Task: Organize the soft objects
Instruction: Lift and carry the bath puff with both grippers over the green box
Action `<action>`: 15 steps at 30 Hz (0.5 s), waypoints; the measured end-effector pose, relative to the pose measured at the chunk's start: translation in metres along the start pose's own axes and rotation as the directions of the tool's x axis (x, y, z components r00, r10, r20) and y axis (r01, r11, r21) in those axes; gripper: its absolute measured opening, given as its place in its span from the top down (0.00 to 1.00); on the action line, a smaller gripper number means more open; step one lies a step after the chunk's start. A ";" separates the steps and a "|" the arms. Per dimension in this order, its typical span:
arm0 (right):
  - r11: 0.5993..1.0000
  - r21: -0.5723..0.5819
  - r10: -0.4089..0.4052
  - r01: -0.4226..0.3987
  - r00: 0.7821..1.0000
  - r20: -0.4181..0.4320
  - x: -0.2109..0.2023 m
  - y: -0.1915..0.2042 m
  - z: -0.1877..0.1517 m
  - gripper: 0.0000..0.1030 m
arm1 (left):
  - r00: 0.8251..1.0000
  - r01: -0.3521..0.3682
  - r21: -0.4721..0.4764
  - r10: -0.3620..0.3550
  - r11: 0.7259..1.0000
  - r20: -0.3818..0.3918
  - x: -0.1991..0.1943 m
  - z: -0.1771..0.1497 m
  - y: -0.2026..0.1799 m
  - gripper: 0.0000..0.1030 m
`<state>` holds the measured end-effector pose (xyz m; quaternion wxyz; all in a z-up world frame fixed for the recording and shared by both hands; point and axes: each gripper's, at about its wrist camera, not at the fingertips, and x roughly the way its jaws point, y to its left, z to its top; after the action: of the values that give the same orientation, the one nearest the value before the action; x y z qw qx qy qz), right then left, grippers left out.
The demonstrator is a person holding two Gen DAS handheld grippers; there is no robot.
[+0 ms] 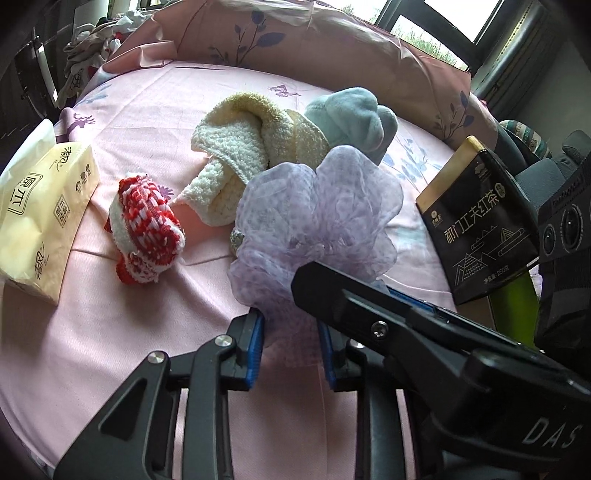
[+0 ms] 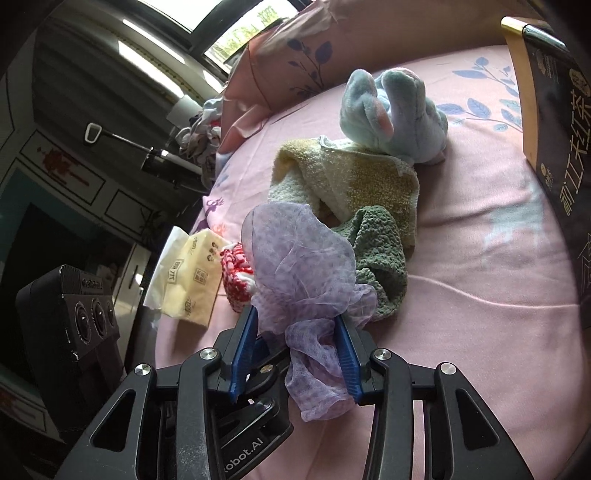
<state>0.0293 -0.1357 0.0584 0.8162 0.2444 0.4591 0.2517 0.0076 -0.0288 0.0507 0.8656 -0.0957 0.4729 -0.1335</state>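
- Step in hand, as I judge it: taking hold of the purple mesh pouf (image 1: 317,218), centre frame on the pink sheet (image 1: 155,92).
- My left gripper (image 1: 291,343) is clamped on its lower edge, pads pinching the mesh.
- My right gripper (image 2: 295,354) has mesh between its half-closed jaws; whether the pads press, I cannot tell.
- Next likely needs a joint lift clear of the towels (image 1: 236,162).
- Tissue pack (image 1: 40,210) at left, black box (image 1: 480,221) at right, window (image 1: 436,26) upper right.
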 end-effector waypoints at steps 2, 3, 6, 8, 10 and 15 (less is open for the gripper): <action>1.000 -0.011 0.008 -0.008 1.000 0.023 -0.007 0.004 -0.001 0.57 | 0.999 0.008 0.013 -0.008 1.000 0.031 -0.007 0.001 -0.004 0.78; 1.000 -0.020 0.010 -0.009 0.999 0.037 -0.011 0.006 -0.001 0.57 | 0.999 0.013 0.023 -0.014 1.000 0.050 -0.012 0.001 -0.005 0.78; 0.998 -0.060 0.005 0.000 0.996 0.091 -0.027 0.016 -0.002 0.57 | 0.994 0.019 0.059 -0.025 0.998 0.108 -0.025 0.002 -0.013 0.78; 0.997 -0.079 0.009 0.001 0.992 0.127 -0.039 0.021 -0.001 0.57 | 0.987 0.013 0.089 -0.027 0.996 0.156 -0.036 0.003 -0.021 0.78; 0.995 -0.101 0.003 0.014 0.986 0.166 -0.053 0.026 0.000 0.56 | 0.978 0.008 0.120 -0.033 0.993 0.206 -0.047 0.003 -0.031 0.78; 0.989 -0.134 -0.022 0.060 0.964 0.266 -0.095 0.032 0.002 0.56 | 0.953 0.033 0.190 -0.088 0.981 0.289 -0.068 0.008 -0.060 0.78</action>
<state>-0.0180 -0.1719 0.1387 0.8903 0.2080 0.3323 0.2318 -0.0295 -0.0637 0.1265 0.9273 -0.0491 0.3204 -0.1873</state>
